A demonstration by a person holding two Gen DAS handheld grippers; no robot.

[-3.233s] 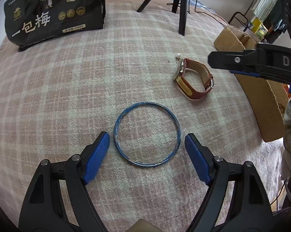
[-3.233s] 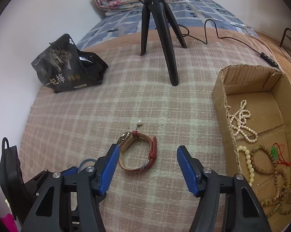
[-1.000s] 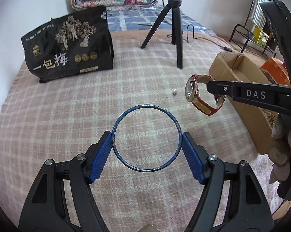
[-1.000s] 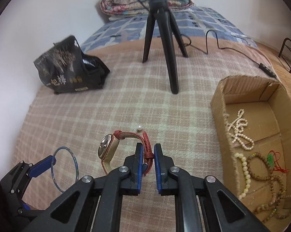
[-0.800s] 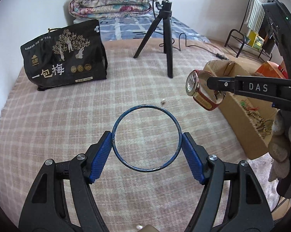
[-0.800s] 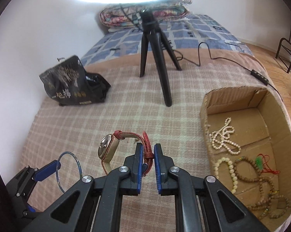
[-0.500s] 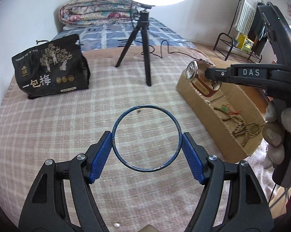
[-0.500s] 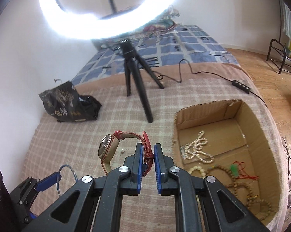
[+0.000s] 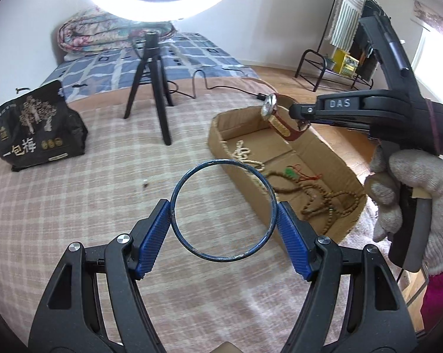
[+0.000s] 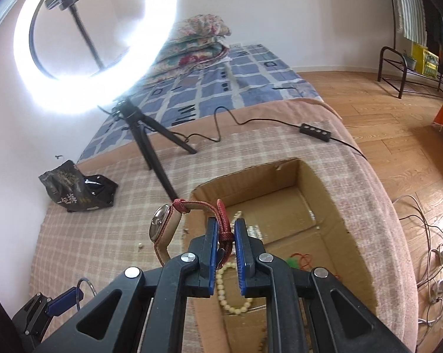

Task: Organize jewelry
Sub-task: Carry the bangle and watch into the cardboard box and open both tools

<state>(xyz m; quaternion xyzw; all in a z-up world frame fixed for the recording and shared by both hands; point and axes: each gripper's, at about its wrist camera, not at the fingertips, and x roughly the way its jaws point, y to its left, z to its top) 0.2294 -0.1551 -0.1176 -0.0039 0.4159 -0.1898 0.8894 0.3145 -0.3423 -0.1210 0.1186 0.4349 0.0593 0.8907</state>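
Observation:
My left gripper [image 9: 223, 229] is shut on a blue bangle [image 9: 180, 188], held in the air over the checked blanket, just left of the cardboard box [image 9: 215, 135]. My right gripper [image 10: 224, 235] is shut on the red strap of a wristwatch [image 10: 162, 226] and holds it above the box's [image 10: 333, 206] near-left part. In the left wrist view the watch [image 9: 276, 117] hangs over the box's far end. The box holds a pearl necklace [image 9: 242, 153] and brown bead strings [image 9: 324, 197]. The left gripper also shows in the right wrist view [image 10: 65, 297].
A ring light on a black tripod [image 9: 153, 88] stands on the blanket behind. A black bag [image 9: 36, 129] sits far left. A small pearl [image 9: 145, 181] lies on the blanket. A cable with a switch [image 10: 314, 131] runs behind the box.
Both grippers have risen and moved right toward the box. The watch is now over the box and the bangle is beside its left wall.

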